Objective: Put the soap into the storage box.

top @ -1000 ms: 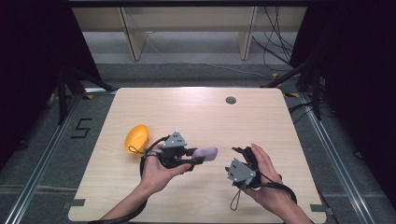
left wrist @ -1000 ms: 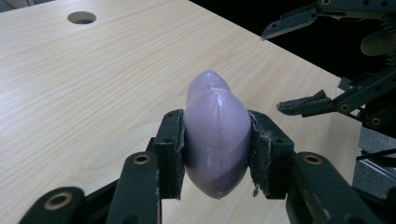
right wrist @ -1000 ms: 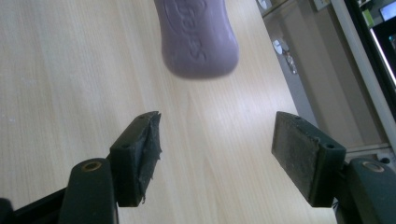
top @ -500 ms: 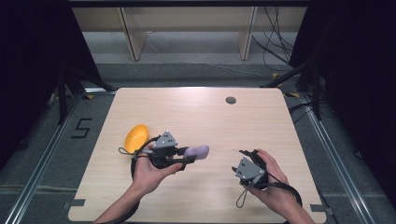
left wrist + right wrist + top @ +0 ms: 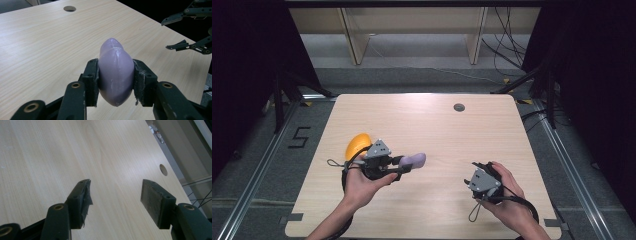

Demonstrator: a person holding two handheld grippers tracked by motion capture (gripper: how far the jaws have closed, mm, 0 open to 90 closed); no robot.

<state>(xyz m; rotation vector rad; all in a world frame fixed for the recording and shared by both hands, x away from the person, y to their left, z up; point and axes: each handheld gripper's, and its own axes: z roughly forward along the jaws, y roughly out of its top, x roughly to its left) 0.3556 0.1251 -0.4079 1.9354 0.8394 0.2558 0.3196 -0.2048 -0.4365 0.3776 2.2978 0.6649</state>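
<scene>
Left claw, clamped on the purple soap, now sits nearer the orange ball; right claw, empty, has just been narrowing, suggesting a completed handover.

Left tool w/ soap betw. round obj & right tool.

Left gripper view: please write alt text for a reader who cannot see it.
A smooth purple object is clamped between the two black pads of the left claw, held above a light wooden table. A round hole lies in the tabletop at the far edge, and the right claw appears at upper right.
</scene>
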